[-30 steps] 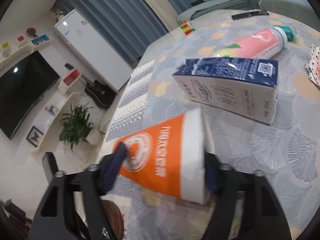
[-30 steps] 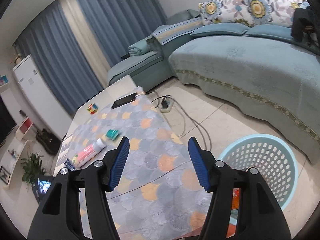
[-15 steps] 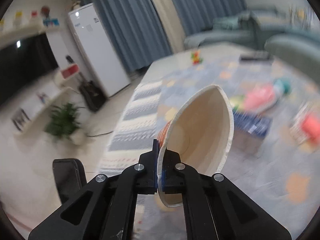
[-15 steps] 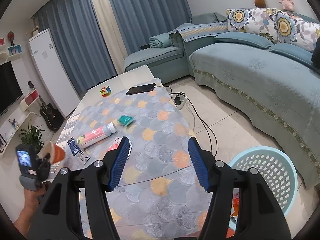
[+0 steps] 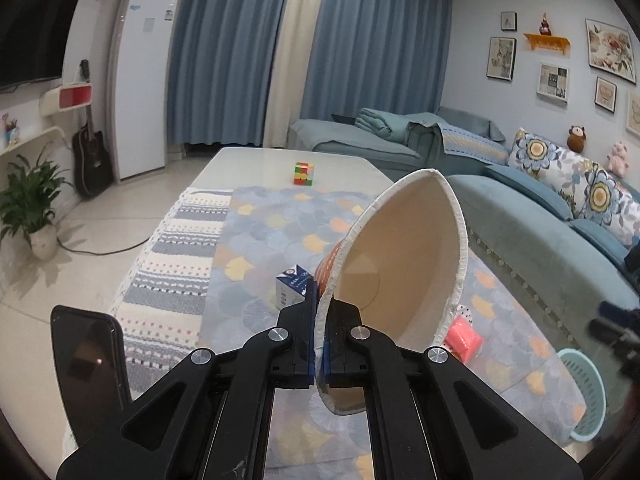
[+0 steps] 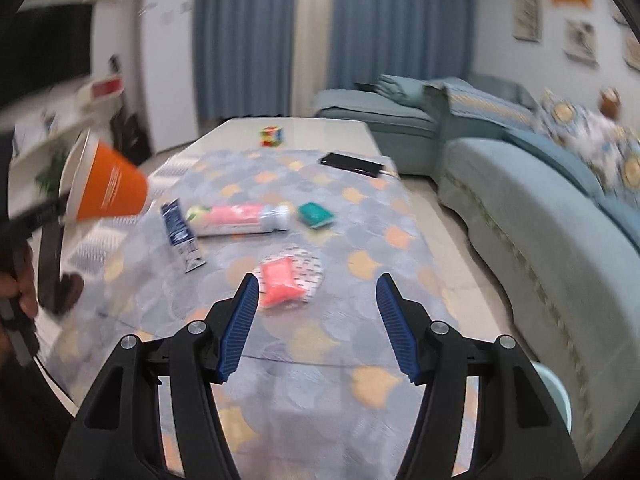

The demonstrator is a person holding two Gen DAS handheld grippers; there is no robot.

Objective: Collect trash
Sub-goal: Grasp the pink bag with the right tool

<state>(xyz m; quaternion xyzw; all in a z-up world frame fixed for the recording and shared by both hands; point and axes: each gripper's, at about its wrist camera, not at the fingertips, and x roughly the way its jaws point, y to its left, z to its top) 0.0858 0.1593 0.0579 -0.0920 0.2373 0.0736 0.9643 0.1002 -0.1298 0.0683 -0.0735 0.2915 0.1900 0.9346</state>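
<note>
My left gripper (image 5: 319, 340) is shut on the rim of an orange paper cup (image 5: 404, 268), held up above the table with its pale inside facing the camera. The right wrist view shows that cup (image 6: 110, 192) at the far left, in the air. My right gripper (image 6: 316, 320) stands open over the near part of the table with nothing between its fingers. Ahead of it lie a pink packet on a dotted wrapper (image 6: 280, 280), a blue and white carton (image 6: 180, 236), a pink bottle (image 6: 240, 218) and a teal packet (image 6: 316, 214).
A light blue laundry basket (image 5: 584, 396) stands on the floor at the table's right. A phone (image 6: 352, 164) and a colour cube (image 6: 272, 136) sit at the far end. A long sofa (image 6: 540, 216) runs along the right. A person's hand (image 6: 20, 292) holds the left gripper.
The left gripper closed on the cup's rim and lifted it off the table, turning level. The right gripper swung left from the basket side to face down the table.
</note>
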